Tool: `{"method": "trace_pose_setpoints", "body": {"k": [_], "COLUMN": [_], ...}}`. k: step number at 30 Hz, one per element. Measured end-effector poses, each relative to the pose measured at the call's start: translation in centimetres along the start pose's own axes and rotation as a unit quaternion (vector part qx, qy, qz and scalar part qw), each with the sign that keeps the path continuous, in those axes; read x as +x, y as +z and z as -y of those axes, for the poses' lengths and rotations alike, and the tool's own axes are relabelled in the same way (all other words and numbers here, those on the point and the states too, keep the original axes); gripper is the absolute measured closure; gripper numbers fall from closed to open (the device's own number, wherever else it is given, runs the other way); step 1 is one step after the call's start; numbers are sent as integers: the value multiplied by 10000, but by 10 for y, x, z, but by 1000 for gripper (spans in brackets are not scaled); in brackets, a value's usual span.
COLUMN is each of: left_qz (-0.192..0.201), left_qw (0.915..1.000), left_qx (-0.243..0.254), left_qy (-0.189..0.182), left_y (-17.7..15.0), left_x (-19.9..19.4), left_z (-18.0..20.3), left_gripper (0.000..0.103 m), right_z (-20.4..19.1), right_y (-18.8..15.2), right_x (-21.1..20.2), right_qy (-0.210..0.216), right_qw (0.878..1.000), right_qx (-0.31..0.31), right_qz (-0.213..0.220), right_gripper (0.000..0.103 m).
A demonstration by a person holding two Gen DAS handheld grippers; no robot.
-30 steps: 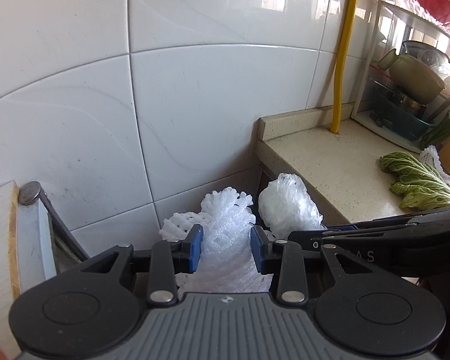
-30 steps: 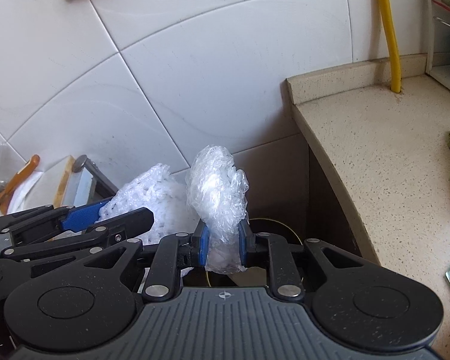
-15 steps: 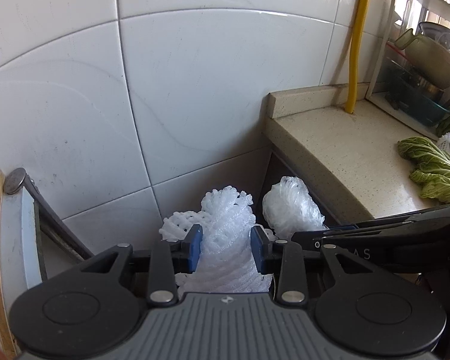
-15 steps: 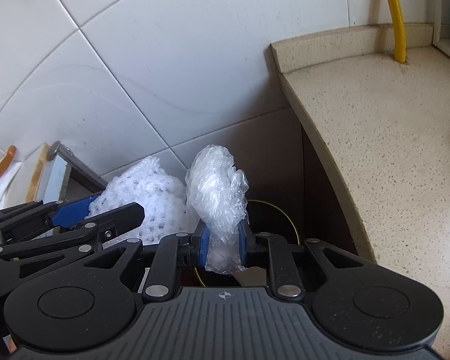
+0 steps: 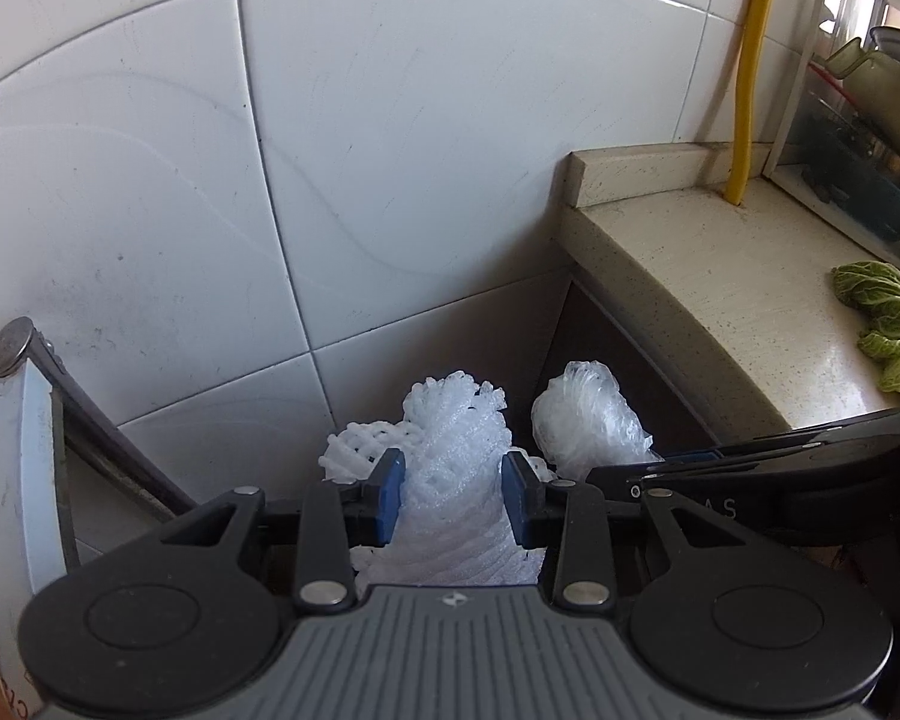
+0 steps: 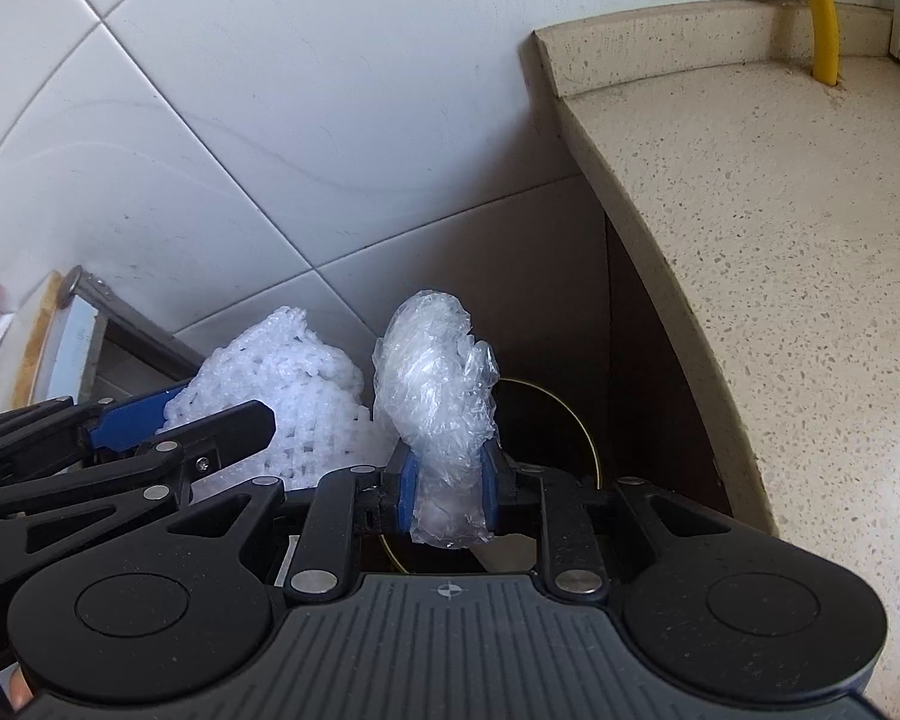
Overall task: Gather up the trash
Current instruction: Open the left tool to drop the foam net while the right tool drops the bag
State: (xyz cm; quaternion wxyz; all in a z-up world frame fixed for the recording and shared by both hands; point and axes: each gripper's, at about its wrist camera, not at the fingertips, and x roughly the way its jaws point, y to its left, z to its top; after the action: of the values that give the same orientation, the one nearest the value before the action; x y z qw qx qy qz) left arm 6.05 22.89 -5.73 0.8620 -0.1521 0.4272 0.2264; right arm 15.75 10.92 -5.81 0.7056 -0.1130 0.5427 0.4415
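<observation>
My left gripper (image 5: 453, 492) is shut on a white foam fruit net (image 5: 450, 426), which bulges up between its blue pads. Right beside it, my right gripper (image 6: 448, 492) holds a wad of clear crumpled plastic wrap (image 6: 435, 384); its jaws are opening, with the pads still against the wad. Both grippers point steeply down into the gap between the tiled wall and the counter end. Under the right gripper lies a dark bin with a thin gold rim (image 6: 576, 414), mostly hidden by the gripper body. The foam net (image 6: 282, 396) shows in the right wrist view too.
A speckled beige counter (image 6: 780, 240) runs along the right, with a yellow pipe (image 6: 822, 18) at its back corner. Green leaves (image 5: 888, 324) and a dish rack (image 5: 858, 138) sit further along it. A metal-edged board (image 5: 12, 420) stands at the left against the white tiles.
Both grippers have sunk and tipped further down toward the gap beside the counter, still side by side. The gold rim below shows more. The right pads stand slightly wider.
</observation>
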Motion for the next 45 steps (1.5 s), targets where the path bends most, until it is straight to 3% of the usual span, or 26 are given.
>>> {"method": "trace_pose_setpoints", "body": {"k": [13,24,36,45], "left_qz": [-261,-335,-259,-124], "left_qw": [9996,9990,9988,9997], "left_qx": [-104,-244,-377,-174], "left_qy": [101,156,185,151], "left_y": [2,2,-1,-4], "left_x": [20,27,12,-5], "left_z": [-2,-5,-12,-5], "left_gripper": [59,55,55,51], "right_z": [6,15,20,13], "right_y": [7,10,7,2], "right_x": [22,27,38,16], "right_qy": [26,95,148,123], "right_qw": [9997,9992,9983,9993], "right_qx": [67,238,291,261], "right_qz": [-235,-300,-490,-230], "right_gripper": [65,53,52,50]}}
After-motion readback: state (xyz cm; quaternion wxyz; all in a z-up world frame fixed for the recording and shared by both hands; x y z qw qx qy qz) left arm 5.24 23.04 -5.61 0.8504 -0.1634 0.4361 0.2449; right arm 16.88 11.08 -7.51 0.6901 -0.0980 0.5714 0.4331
